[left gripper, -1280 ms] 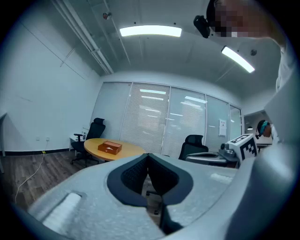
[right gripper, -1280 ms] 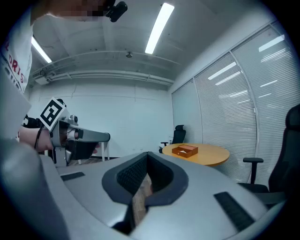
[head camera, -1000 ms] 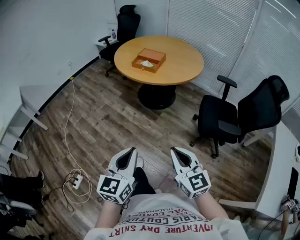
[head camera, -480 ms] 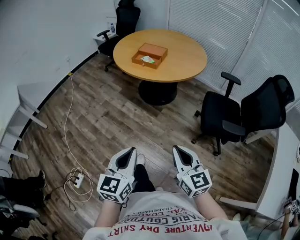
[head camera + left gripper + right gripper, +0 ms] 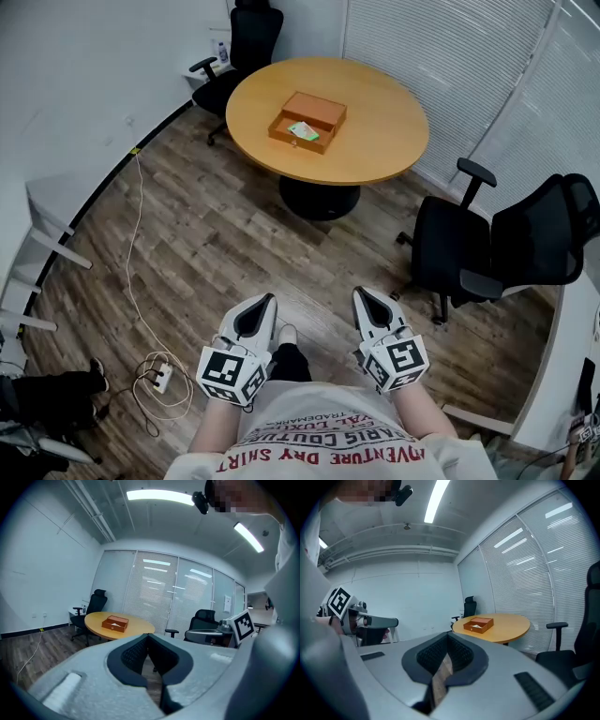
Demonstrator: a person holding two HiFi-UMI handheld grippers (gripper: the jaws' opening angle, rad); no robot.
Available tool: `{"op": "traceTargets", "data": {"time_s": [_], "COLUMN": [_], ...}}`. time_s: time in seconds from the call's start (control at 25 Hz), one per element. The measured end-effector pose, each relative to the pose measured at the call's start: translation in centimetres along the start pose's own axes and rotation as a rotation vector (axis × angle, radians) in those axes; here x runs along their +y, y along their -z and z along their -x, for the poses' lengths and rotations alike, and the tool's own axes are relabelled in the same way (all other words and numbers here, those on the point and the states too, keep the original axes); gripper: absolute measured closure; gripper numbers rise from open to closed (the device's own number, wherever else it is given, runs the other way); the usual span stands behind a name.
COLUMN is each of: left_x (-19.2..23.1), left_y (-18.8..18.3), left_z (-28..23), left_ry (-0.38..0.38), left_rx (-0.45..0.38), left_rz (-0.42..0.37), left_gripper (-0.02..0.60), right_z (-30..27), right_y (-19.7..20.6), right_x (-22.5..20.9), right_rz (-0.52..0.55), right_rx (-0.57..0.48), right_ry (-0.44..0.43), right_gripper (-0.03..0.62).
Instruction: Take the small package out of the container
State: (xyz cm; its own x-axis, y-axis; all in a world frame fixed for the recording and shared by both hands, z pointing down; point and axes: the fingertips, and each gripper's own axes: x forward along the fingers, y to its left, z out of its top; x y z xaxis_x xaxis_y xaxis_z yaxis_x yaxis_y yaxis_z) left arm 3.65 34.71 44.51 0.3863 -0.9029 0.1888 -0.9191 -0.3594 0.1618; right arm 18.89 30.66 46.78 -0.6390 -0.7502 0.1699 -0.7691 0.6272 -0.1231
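left gripper (image 5: 266, 300), right gripper (image 5: 360, 292) clenched empty, open floor (image 5: 216, 234) to table (image 5: 375, 131), container (image 5: 319, 108) seemingly mid-table

My left gripper (image 5: 266, 300) and right gripper (image 5: 361, 293) are pale grey with black-and-white markers. Far beyond my fingers sit an orange-brown container (image 5: 287, 138) and a white-green package (image 5: 303, 130).

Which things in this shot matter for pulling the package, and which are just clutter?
Job:
- wooden box on the round table
- small package inside it
- left claw and right claw, both shut, empty

Clutter:
- office chairs
- power strip
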Motion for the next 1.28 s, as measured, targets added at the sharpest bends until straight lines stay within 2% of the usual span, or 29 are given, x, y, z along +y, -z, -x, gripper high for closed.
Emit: {"op": "traceTargets", "data": {"time_s": [0.28, 0.56, 0.92, 1.28], "left_x": [9.0, 16.6, 20.9, 24.8], "left_y": [-4.0, -6.3, -6.7, -7.6], "left_z": [-6.0, -8.8, -13.6, -22.5], "left_ry": [0.024, 0.01, 0.027, 0.002], "left_rx": [-0.003, 0.009, 0.042, 0.055], "left_rz": [-0.019, -0.018, 0.0, 0.012], "left_gripper": [0.569, 0.569, 0.571, 0.569], "right_z": [-10.6, -18.2, -24.0, -32.4], "right_y": [-2.5, -4.1, -4.0, -4.9], "right_x": [-1.2, -1.1, -3.3, -9.9], "right_rz": [-0.021, -0.018, -0.051, -0.059], "right_rx": [0.013, 0.038, 0.082, 0.088], "right_ry": [0.037, 0.059, 0.072, 0.048], "right_gripper": [0.588, 0.588, 0.588, 0.586]}}
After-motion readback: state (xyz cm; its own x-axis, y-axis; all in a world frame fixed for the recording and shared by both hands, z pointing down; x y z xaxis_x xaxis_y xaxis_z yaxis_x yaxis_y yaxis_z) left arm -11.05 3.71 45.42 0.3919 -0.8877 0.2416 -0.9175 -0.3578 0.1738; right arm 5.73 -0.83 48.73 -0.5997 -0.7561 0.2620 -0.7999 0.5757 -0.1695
